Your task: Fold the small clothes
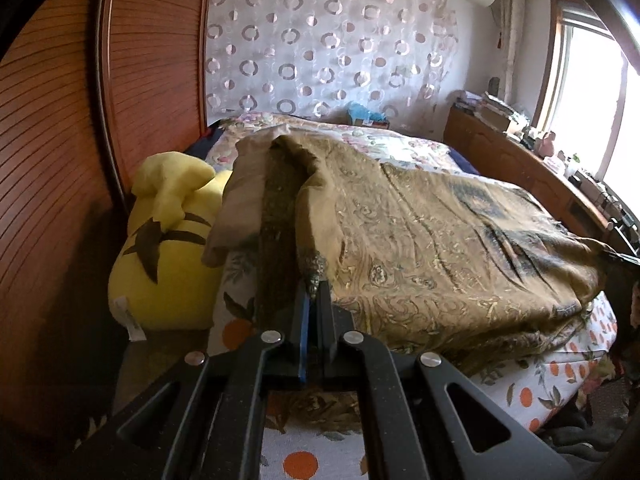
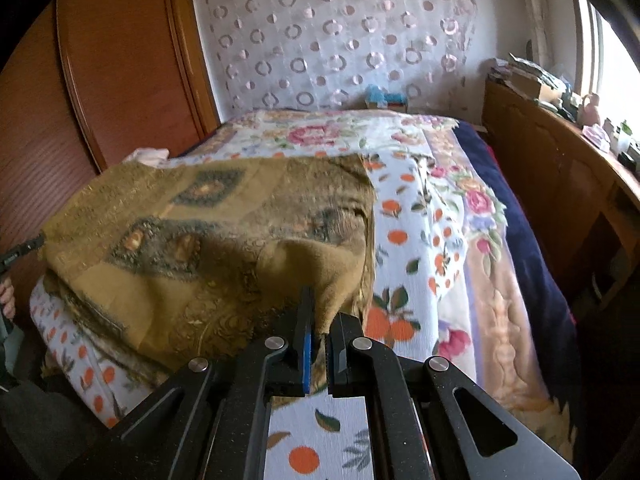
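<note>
Mid-fold: both grippers clenched on corners of olive-gold patterned woven cloth [image 1: 440,240], draped over orange-print bedsheet [image 2: 420,240].
L gripper [image 1: 314,288] & R gripper [image 2: 320,328] pinch near edge; next, prob. lay edge flat & even, then release.

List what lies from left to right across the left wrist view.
Reddish-brown slatted wooden wardrobe → yellow plush toy → olive-gold patterned cloth held by the left gripper → brown wooden sideboard → bright window.
</note>
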{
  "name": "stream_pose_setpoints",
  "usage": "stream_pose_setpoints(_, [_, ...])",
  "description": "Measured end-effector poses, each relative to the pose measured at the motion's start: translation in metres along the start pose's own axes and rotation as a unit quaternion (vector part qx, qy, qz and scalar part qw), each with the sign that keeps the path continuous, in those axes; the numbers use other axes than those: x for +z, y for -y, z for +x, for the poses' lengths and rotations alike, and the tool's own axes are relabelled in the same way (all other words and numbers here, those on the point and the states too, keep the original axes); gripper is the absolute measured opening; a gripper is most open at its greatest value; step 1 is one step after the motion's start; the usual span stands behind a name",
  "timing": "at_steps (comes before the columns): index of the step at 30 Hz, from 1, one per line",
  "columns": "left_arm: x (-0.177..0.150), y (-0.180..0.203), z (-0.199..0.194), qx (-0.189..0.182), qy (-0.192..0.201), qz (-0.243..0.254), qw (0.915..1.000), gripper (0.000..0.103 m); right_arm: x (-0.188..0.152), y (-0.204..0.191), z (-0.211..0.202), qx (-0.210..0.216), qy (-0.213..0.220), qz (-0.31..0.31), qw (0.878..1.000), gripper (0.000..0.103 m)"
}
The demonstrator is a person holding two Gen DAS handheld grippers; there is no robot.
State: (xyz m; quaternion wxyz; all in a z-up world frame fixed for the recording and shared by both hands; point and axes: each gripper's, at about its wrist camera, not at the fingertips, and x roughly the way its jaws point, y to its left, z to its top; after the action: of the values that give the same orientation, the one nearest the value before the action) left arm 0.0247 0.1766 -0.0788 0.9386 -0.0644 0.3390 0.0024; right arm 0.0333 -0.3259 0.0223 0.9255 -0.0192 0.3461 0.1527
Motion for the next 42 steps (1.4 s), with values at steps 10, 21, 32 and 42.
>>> stream_pose_setpoints(10, [-0.011,-0.002,-0.011,0.004,0.000,-0.003,1.0000,0.051,0.003,-0.009,0.002,-0.061,-0.011,-0.016,0.998,0.061])
stream_pose_setpoints(21, [-0.020,0.010,-0.014,0.001,-0.004,0.002,1.0000,0.062,0.006,-0.050,0.024,-0.030,0.015,-0.050,0.998,0.063])
stream_pose_setpoints(32, [-0.041,0.059,-0.005,-0.056,-0.024,0.048,0.9970,0.047,0.001,-0.067,0.067,-0.008,-0.013,-0.048,0.999,0.063])
stream_pose_setpoints(42, [-0.023,0.087,0.035,-0.074,-0.049,0.107,0.9903,0.047,0.005,-0.071,0.085,-0.013,-0.027,-0.048,0.998,0.063])
